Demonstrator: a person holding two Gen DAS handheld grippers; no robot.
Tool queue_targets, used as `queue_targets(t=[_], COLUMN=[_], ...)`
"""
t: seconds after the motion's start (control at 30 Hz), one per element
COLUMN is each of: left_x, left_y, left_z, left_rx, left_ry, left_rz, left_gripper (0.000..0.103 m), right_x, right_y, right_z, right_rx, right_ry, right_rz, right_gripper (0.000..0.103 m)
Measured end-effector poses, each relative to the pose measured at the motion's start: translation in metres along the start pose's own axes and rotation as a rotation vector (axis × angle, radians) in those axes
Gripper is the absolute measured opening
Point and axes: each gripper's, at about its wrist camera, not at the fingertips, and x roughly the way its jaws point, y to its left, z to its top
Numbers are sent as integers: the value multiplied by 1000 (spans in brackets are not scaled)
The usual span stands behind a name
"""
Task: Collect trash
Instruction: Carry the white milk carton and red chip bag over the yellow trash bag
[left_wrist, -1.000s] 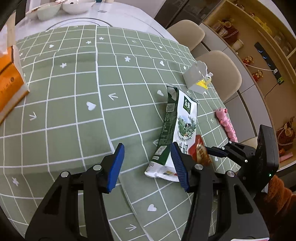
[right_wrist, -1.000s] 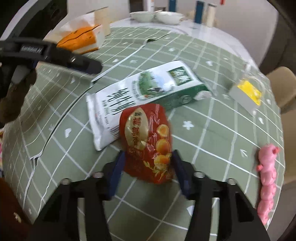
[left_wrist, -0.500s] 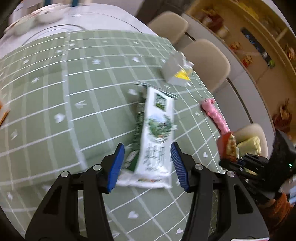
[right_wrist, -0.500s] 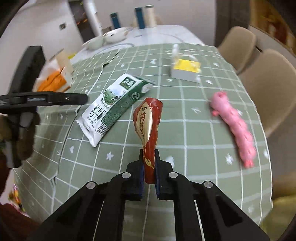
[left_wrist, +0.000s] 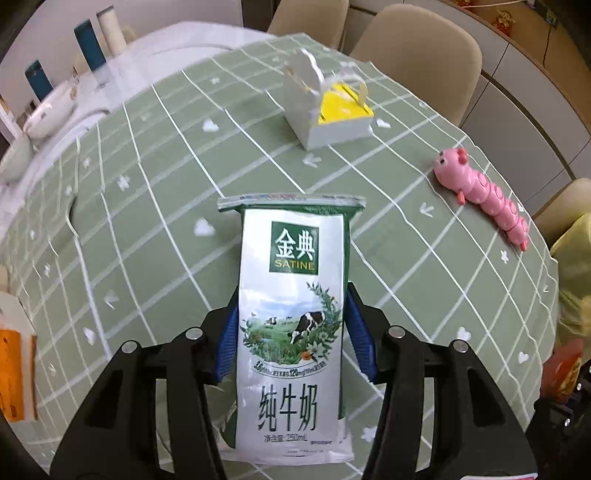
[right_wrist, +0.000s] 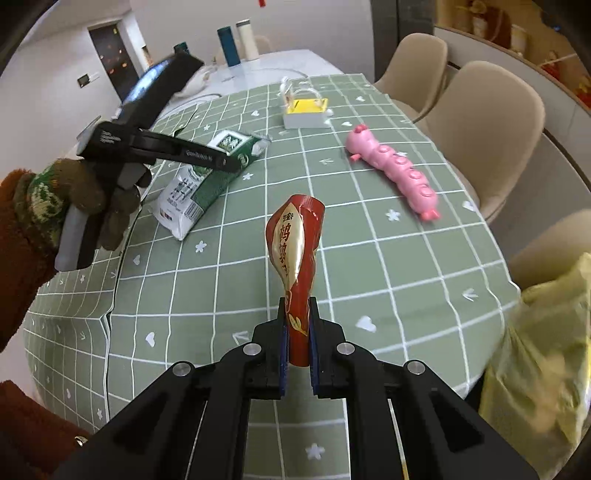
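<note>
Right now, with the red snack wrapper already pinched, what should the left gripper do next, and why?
Probably close the left gripper on the flattened white and green milk carton: its blue pads straddle the carton, which lies on the green checked tablecloth. The right gripper already holds the red snack wrapper.

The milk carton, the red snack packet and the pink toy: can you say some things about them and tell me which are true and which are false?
1. The right gripper is shut on the red snack packet. True.
2. The milk carton stands upright on the table. False: it lies flat, between the left gripper's fingers.
3. The pink toy lies on the green tablecloth. True.
4. The pink toy is inside the white box. False: they lie apart.
</note>
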Motion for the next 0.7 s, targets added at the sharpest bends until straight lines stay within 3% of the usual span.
queue_targets(t=[0.13,0.23,0.43,0.57,0.7], left_x=[-8,-34,-118,-181,-223], left_y=[0,-5,-33,-68,-98], left_z=[-12,-24,-31,-30,-29], left_rx=[-64,-81,-106,-50,9], left_ry=[25,-29,-233,-396,-499], left_rz=[-82,-106,-190,-241,-314], left_gripper=[48,48,48,48,48], right_x=[-25,-45,-88,-131,-168], right_y=[-5,-7,-7,-12,-23], right_z=[-3,-4,0,4,8], right_rx=[20,16,-30,-31,-15], right_ry=[-53,-102,-192,-286,-348], right_rz=[-17,-37,-104,-167,-233], right_gripper=[10,10,10,10,10])
